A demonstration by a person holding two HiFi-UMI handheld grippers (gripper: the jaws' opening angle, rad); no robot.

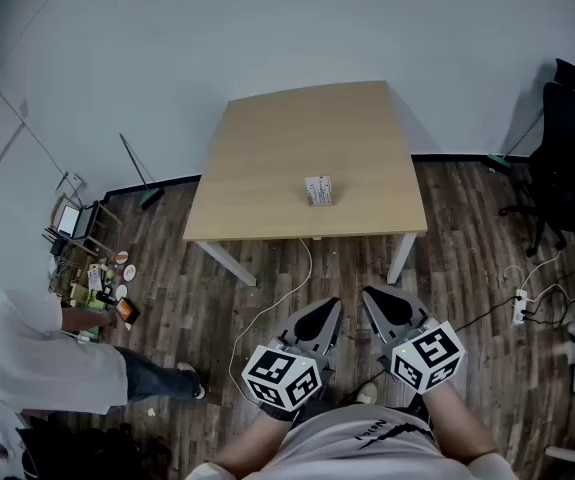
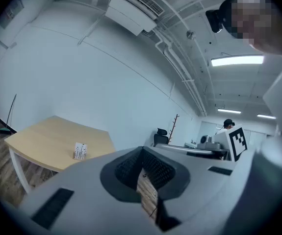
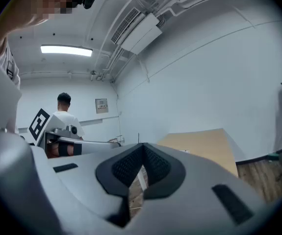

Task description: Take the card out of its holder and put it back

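Bench (image 1: pixel 267 158) ahead, card (image 1: pixel 318 186) upright in its holder (image 1: pixel 319 201) for grabbing; left claw (image 1: pixel 319 324) and right claw (image 1: pixel 390 313) sit well short, pressed together, empty.

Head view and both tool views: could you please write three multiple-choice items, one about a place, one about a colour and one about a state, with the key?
1. Where does the card holder stand?
A. on the table, toward the person's edge
B. on a metal shelf
C. inside a drawer

2. What colour is the table top?
A. black
B. light wood
C. red

3. How are the left tool and the right tool?
A. both wide open over the holder
B. the left one shut on the card
C. both shut and empty, short of the table

Key: 1 A, the head view shows it on the top, nearer the person's edge; 2 B, the top is pale wood in every view; 3 C, each tool view shows the pads meeting with nothing between them.
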